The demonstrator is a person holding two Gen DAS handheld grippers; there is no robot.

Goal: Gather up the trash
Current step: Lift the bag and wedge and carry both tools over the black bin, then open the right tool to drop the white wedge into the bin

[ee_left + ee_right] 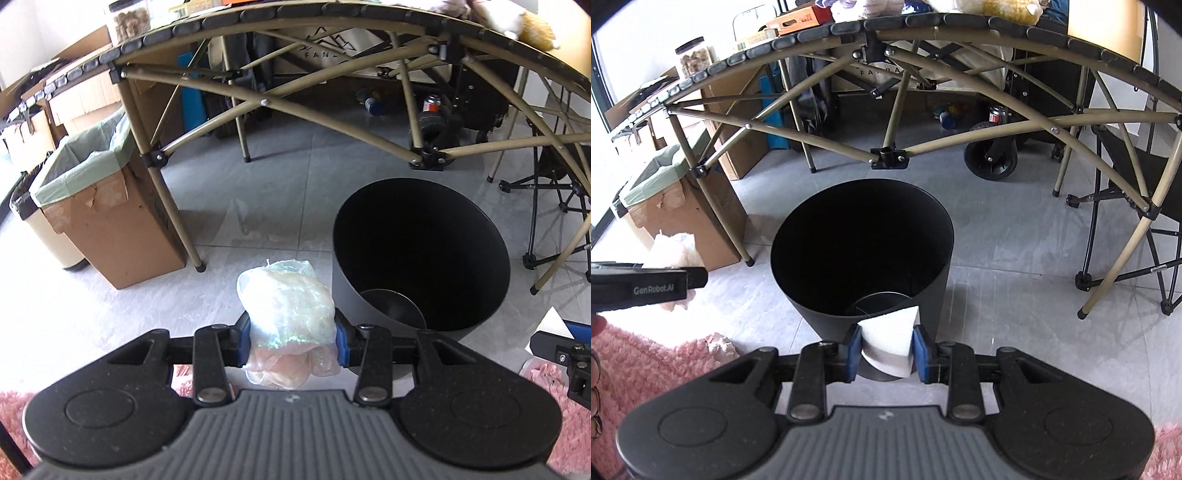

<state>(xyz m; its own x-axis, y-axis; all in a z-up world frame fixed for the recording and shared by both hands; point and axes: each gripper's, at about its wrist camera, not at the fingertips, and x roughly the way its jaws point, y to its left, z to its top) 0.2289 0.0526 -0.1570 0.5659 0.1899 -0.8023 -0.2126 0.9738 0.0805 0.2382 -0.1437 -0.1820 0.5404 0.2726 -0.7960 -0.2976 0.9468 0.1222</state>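
My left gripper [291, 341] is shut on a crumpled clear plastic bag [288, 314], held above the floor just left of a black round trash bin [421, 254]. My right gripper [886, 350] is shut on a folded white paper [888, 345], held at the near rim of the same bin [860, 236]. The bin's inside is dark, with only its round bottom showing. The left gripper also shows at the left edge of the right wrist view [646, 286], with the bag behind it [674, 251].
A folding table with tan metal legs [886, 40] stands behind the bin. A cardboard box lined with a green bag [107, 218] is at the left. A folding chair [1137, 221] is at the right. A pink rug [646, 369] lies near me with a crumpled pink scrap [720, 345].
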